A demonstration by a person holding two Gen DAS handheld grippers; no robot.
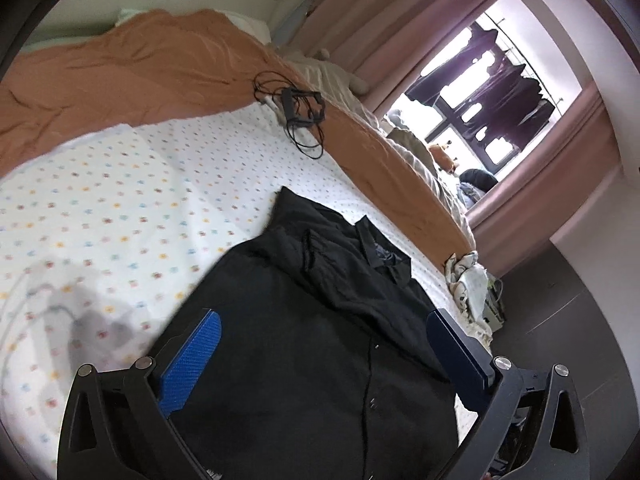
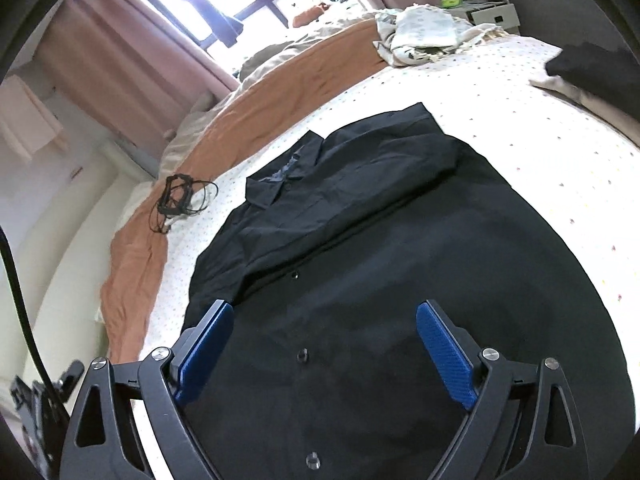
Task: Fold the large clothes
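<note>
Right wrist view: bed (image 2: 540, 152), spotted sheet, carries the black shirt (image 2: 360, 240) lying mid-bed, buttoned front up, sleeves apparently folded in (body folds remain). Left gripper (image 1: 320, 340) and right gripper (image 2: 324, 336) gape, empty, above it.

Matt black cloth shirt (image 2: 380, 240)

We're in a home bedroom: a wide bed with a dotted white sheet (image 1: 120, 208) fills the view, and an orange duvet (image 1: 132, 72) is bunched along its far side. Dusty pink curtains (image 1: 400, 12) frame a bright window (image 1: 492, 92) with dark clothes hanging outside on a rail. There's a soft toy (image 1: 442, 154) by the sill, a tangled black cable (image 1: 300, 116) on the bedding, and a crumpled patterned cloth (image 2: 424, 34) at the mattress corner.
</note>
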